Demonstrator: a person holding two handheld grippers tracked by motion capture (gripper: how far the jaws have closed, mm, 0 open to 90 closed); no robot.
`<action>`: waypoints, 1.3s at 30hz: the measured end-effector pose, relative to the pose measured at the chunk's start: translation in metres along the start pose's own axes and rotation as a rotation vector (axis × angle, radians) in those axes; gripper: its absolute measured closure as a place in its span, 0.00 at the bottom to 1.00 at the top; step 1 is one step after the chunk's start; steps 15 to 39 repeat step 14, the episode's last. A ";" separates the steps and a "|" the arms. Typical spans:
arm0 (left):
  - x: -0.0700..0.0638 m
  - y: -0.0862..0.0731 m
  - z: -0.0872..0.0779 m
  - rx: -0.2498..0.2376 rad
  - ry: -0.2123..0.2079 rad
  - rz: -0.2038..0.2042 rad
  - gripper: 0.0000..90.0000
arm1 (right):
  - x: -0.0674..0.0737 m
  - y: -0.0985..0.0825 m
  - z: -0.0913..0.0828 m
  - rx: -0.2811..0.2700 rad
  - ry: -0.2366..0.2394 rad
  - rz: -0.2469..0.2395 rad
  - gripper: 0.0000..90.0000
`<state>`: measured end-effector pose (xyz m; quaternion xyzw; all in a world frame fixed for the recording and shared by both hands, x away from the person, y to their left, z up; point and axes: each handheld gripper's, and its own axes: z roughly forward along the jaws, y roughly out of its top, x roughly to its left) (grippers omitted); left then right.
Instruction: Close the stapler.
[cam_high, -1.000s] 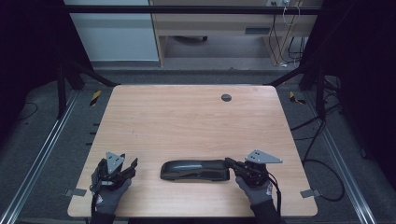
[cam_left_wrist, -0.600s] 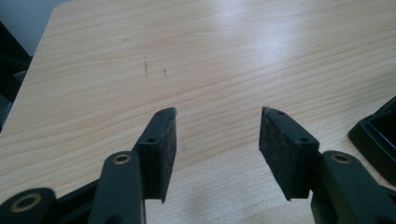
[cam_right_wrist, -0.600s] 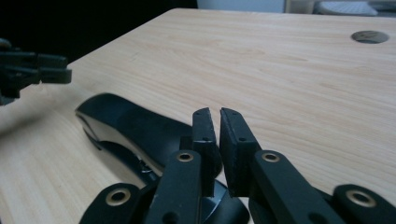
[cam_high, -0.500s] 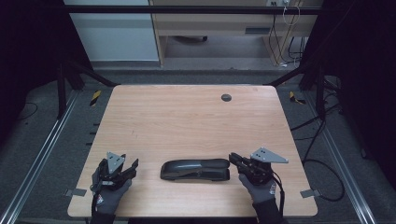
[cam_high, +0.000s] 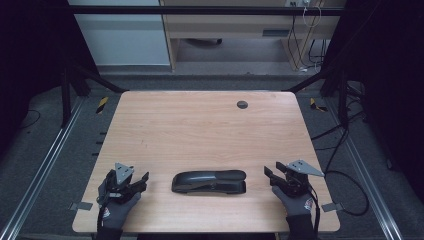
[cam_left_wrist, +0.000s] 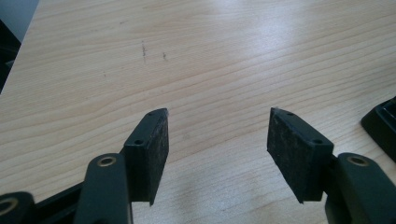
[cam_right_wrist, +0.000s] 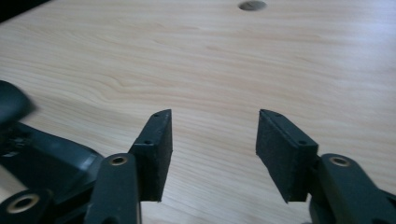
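Your stapler (cam_high: 209, 182) lies flat at the lower middle of the frame, on the table (cam_high: 200, 125). It looks stiff, fairly heavy and smooth, so grip across its narrow body. The left gripper (cam_high: 141, 181) and right gripper (cam_high: 269, 176) have just been opening and hold nothing.

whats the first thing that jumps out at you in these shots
A long black plastic stapler lying flat near the front edge of the pale wooden table, touched by nothing. Either side of it, a gloved hand holds a black two-jaw gripper: the left gripper and the right gripper both stand open over bare wood, their jaws having just been opening. A small dark round hole marks the far side.
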<state>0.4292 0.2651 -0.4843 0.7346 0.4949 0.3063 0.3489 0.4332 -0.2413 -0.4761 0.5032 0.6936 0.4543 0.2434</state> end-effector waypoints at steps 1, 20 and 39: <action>0.001 0.000 0.000 0.007 -0.002 0.000 0.42 | -0.002 -0.002 0.001 0.004 -0.014 0.005 0.48; 0.017 -0.004 0.005 0.067 0.003 -0.038 0.36 | -0.033 -0.014 0.000 0.074 -0.120 0.030 0.41; 0.017 -0.004 0.005 0.067 0.003 -0.038 0.36 | -0.033 -0.014 0.000 0.074 -0.120 0.030 0.41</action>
